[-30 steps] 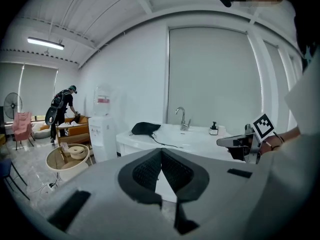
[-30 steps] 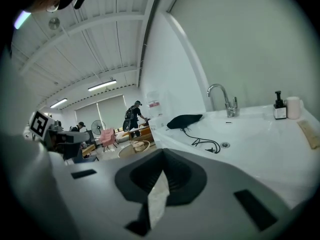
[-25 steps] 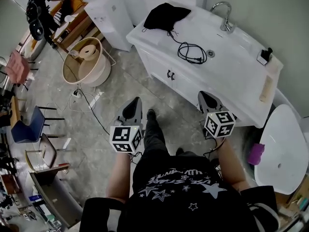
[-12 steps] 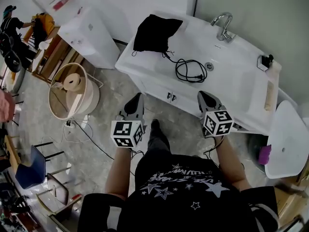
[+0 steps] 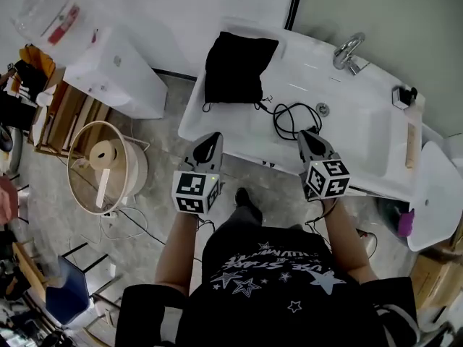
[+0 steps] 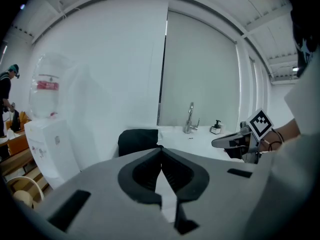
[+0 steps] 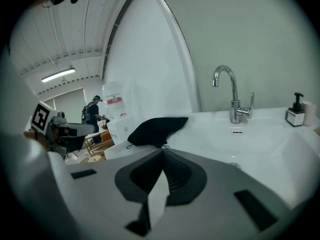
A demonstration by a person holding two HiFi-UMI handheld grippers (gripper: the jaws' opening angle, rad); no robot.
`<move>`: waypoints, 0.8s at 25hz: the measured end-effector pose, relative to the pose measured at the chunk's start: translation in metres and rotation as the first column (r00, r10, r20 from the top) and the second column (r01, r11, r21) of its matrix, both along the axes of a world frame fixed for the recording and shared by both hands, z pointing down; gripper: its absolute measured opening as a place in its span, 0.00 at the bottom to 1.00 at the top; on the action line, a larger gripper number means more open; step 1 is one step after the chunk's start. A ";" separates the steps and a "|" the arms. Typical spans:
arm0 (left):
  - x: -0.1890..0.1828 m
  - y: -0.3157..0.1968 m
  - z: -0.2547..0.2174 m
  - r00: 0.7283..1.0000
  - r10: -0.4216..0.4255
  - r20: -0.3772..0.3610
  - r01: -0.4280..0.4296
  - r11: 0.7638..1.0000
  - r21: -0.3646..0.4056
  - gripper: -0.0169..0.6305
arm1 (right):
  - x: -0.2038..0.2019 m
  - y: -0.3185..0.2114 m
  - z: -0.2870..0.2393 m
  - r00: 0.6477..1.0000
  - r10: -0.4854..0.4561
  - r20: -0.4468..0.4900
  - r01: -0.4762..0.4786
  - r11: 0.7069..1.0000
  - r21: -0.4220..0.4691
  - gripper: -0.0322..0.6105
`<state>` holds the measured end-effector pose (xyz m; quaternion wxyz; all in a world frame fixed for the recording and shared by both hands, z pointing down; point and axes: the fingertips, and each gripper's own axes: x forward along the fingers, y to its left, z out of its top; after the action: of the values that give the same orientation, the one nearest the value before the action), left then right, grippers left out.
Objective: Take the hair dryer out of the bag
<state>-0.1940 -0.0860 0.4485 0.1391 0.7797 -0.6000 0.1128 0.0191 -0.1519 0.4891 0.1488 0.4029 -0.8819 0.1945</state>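
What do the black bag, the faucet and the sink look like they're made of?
Black bag: looks like soft matte cloth; it slumps and creases.
Faucet: polished metal, probably chrome, by its bright reflections.
Sink: glossy white, ceramic or moulded resin; cannot tell which.

Even, diffuse light fills the head view. The glossy white basin-top table [image 5: 362, 121] is the brightest area and close to washed out, while the black cloth bag [image 5: 235, 67] on it reads as a flat dark patch with little fold detail. Shadows on the grey marbled floor [image 5: 155, 215] are faint and soft-edged. Straight lines bow towards the frame edges, and the clutter at 9 o'clock is smeared.

Both gripper views are round fisheye pictures with black corners. A long white ceiling strip lamp [image 7: 58, 75] glows at 10 o'clock in the right one; another ceiling lamp [image 6: 295, 70] shows at 2 o'clock in the left. The grey left hand-held gripper [image 6: 161, 151] and right hand-held gripper [image 7: 162, 154] are dim and soft close to the lens.
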 end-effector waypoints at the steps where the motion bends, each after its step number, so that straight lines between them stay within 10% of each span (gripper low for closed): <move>1: -0.005 -0.007 0.003 1.000 0.016 0.000 -0.016 1.000 -0.009 0.04 | -0.004 -0.006 0.000 1.000 0.014 -0.002 -0.014 1.000 -0.002 0.06; 20: -0.025 -0.080 0.043 0.983 0.091 0.161 -0.072 0.990 -0.123 0.07 | -0.007 -0.061 0.016 0.999 0.040 0.021 -0.039 0.997 -0.063 0.06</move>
<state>-0.2193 -0.1657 0.4916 0.1293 0.7821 -0.5694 0.2178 0.0116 -0.2127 0.5049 0.1477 0.4133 -0.8688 0.2294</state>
